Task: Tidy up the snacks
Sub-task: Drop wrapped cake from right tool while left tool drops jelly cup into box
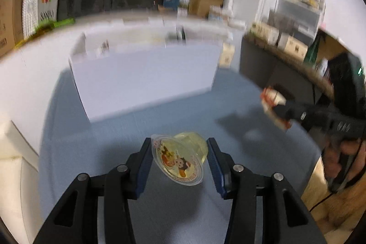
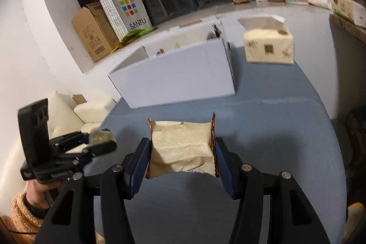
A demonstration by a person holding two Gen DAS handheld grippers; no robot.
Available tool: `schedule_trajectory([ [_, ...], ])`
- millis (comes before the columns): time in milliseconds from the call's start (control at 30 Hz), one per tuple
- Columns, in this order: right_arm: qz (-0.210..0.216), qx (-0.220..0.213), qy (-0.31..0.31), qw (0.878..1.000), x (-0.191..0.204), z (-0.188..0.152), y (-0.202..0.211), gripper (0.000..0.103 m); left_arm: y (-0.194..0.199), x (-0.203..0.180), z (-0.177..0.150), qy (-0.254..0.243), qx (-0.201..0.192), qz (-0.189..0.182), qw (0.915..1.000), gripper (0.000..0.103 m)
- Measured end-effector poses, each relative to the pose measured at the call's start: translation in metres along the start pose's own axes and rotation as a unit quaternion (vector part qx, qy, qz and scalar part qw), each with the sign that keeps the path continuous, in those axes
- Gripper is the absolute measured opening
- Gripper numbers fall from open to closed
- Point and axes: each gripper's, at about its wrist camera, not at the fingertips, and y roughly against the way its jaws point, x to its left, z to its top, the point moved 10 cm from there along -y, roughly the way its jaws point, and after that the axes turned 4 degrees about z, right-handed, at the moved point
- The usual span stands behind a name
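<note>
A clear jelly cup (image 1: 180, 157) with yellow jelly and a cartoon lid hangs tilted above the blue table (image 1: 160, 120). My left gripper (image 1: 179, 152) is shut on it, the pads pressing its two sides. The right wrist view shows the same cup (image 2: 100, 136) in the left gripper (image 2: 104, 141) at the left. My right gripper (image 2: 181, 148) is shut on a beige snack packet (image 2: 183, 148) with orange edges, held off the table. That packet (image 1: 268, 98) in the right gripper (image 1: 278, 108) also appears at the right of the left wrist view. An open white box (image 2: 178, 74) stands ahead of both, with a few items inside.
A tissue pack (image 2: 268, 45) sits on the table right of the box. A cream sofa (image 2: 68, 116) lies beyond the table's left edge. Cardboard boxes (image 2: 91, 36) and a shopping bag (image 2: 125, 13) stand on the window ledge behind. A dark counter (image 1: 274, 70) borders the right.
</note>
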Motion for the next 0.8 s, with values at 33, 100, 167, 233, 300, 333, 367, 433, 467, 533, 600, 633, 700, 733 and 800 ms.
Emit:
schedule_trajectory([
  [33, 0.003, -0.007, 0.003, 1.0, 0.003, 0.012, 0.0, 0.06, 0.006, 0.006, 0.015, -0.001, -0.016, 0.004, 0.9999, 0.051],
  [100, 0.01, -0.019, 0.008, 1.0, 0.008, 0.036, 0.0, 0.06, 0.012, 0.016, 0.045, 0.002, -0.044, 0.015, 0.9989, 0.051],
  [167, 0.007, -0.031, 0.018, 0.999, 0.013, 0.061, -0.002, 0.06, 0.018, 0.026, 0.079, 0.009, -0.073, 0.008, 0.9973, 0.051],
  [233, 0.006, -0.043, 0.026, 0.999, 0.017, 0.09, -0.006, 0.06, 0.018, 0.04, 0.113, 0.017, -0.09, 0.004, 0.9958, 0.051],
  [300, -0.004, -0.053, 0.026, 0.998, 0.015, 0.124, -0.019, 0.061, 0.007, 0.058, 0.146, 0.031, -0.097, 0.01, 0.9948, 0.051],
  [333, -0.008, -0.05, 0.022, 0.998, 0.013, 0.139, -0.03, 0.061, -0.001, 0.066, 0.157, 0.038, -0.094, 0.013, 0.9947, 0.051],
  [367, -0.009, -0.049, 0.019, 0.999, 0.011, 0.149, -0.037, 0.061, -0.011, 0.075, 0.17, 0.045, -0.09, 0.019, 0.9947, 0.051],
  [433, -0.016, -0.041, 0.024, 0.999, 0.007, 0.176, -0.061, 0.061, -0.028, 0.084, 0.189, 0.048, -0.082, 0.033, 0.995, 0.051],
  [467, -0.034, -0.032, 0.031, 0.998, 0.002, 0.192, -0.076, 0.061, -0.036, 0.088, 0.196, 0.05, -0.078, 0.035, 0.995, 0.051],
  [533, -0.051, -0.027, 0.034, 0.998, -0.006, 0.212, -0.094, 0.061, -0.055, 0.092, 0.207, 0.048, -0.066, 0.035, 0.9961, 0.051],
  [600, -0.038, -0.021, 0.021, 0.999, -0.012, 0.227, -0.108, 0.061, -0.068, 0.096, 0.211, 0.043, -0.056, 0.043, 0.9966, 0.051],
  [633, -0.028, -0.013, 0.015, 0.999, -0.013, 0.229, -0.113, 0.062, -0.073, 0.098, 0.212, 0.044, -0.053, 0.045, 0.9966, 0.052],
  [700, -0.026, 0.002, 0.016, 1.0, -0.015, 0.233, -0.124, 0.08, -0.08, 0.107, 0.212, 0.054, -0.044, 0.064, 0.9955, 0.065],
  [733, -0.033, 0.0, 0.019, 0.999, -0.016, 0.233, -0.125, 0.089, -0.081, 0.11, 0.209, 0.06, -0.041, 0.069, 0.9949, 0.095],
  [800, -0.041, -0.01, 0.029, 0.999, -0.016, 0.232, -0.124, 0.103, -0.077, 0.113, 0.208, 0.067, -0.056, 0.073, 0.9935, 0.103],
])
